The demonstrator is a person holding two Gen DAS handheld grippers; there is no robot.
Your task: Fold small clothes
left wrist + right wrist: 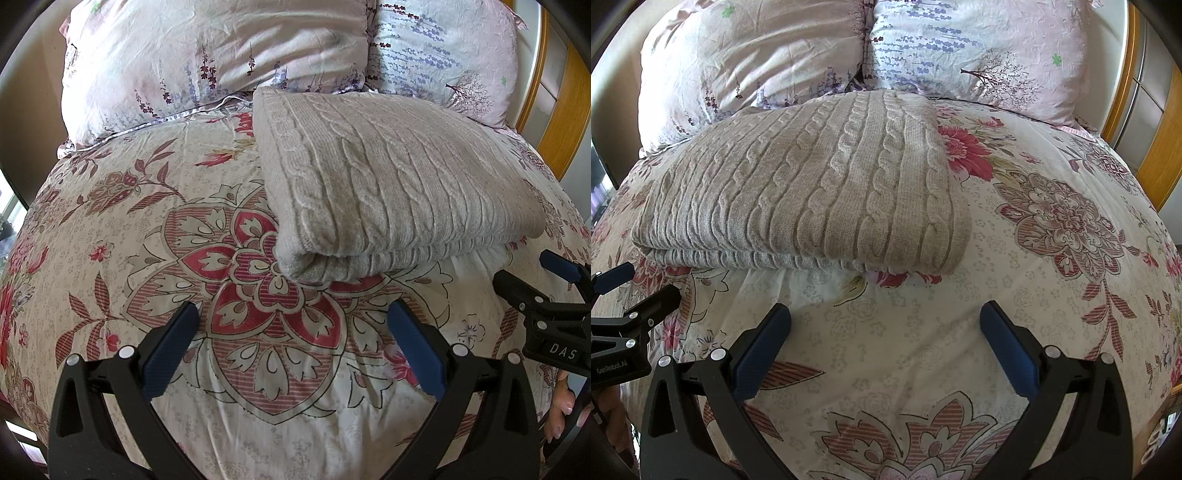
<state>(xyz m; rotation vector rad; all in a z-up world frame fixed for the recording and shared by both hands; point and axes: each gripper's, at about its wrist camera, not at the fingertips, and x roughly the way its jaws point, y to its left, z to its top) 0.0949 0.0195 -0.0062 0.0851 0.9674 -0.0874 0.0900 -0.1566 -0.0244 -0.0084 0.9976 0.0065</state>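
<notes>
Blue-padded fingers of the left gripper stand wide apart, holding nothing, above the red flower medallion printed on the bedspread. Beside it, the right gripper is spread just as wide and also empty, over a paler patch of the same cover. Each gripper shows at the edge of the other's view. Ahead of both lies the folded sweater, a beige cable-knit piece doubled over on itself, its rolled fold facing the grippers and its far edge close to the two pillows at the head of the bed. Neither gripper touches the sweater. A wooden frame stands off the right side of the bed.
</notes>
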